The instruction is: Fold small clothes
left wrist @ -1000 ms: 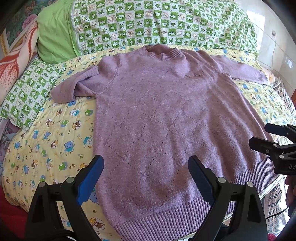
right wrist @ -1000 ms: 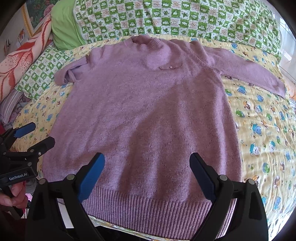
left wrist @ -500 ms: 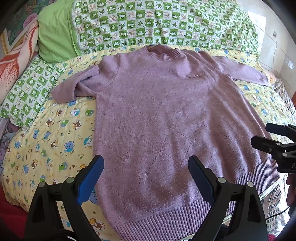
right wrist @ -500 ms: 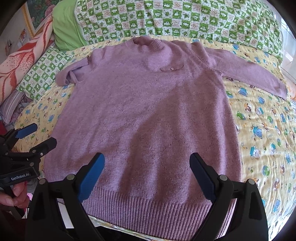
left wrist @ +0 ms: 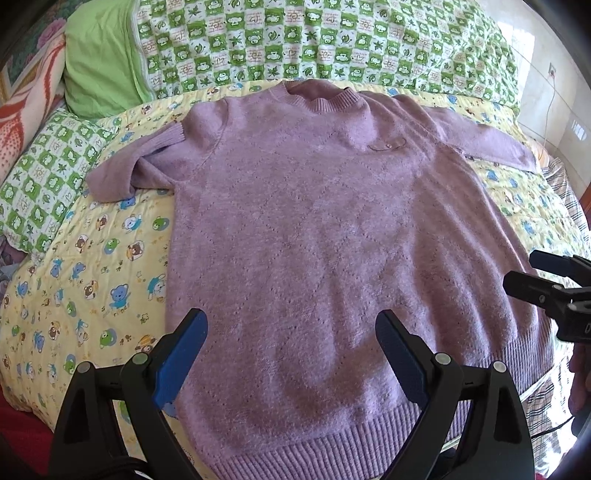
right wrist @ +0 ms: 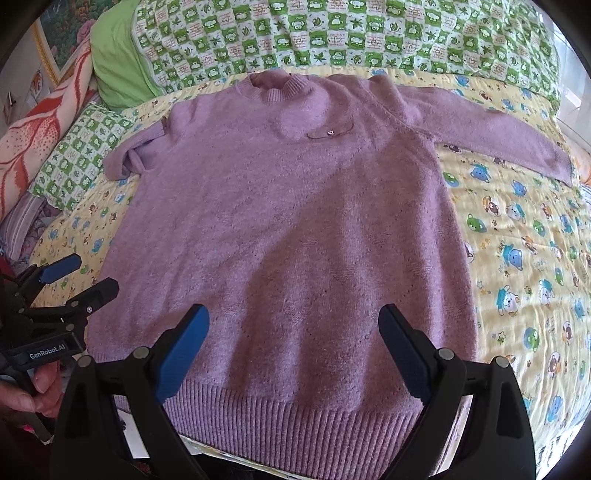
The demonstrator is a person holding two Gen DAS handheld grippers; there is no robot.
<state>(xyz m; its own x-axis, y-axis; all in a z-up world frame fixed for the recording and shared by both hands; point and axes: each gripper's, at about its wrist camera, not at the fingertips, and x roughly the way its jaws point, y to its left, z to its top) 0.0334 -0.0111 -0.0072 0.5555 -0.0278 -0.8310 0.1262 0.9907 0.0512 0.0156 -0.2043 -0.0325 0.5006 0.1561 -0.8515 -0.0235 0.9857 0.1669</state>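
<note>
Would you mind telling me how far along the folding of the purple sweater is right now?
Done: the purple sweater lies face up on the quilt, one sleeve stretched out. In hand: nothing; the left gripper and right gripper are open above the hem. Left: every fold, including the bunched sleeve.

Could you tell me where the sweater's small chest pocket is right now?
In the right wrist view, the pocket sits upper centre on the purple sweater, just below the collar.

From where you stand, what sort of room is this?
Most likely a bedroom at home. A purple knitted sweater lies spread on a bed under a yellow cartoon-animal quilt, with a green-and-white checked blanket at the far end and a green-and-white checked pillow beside it.
</note>
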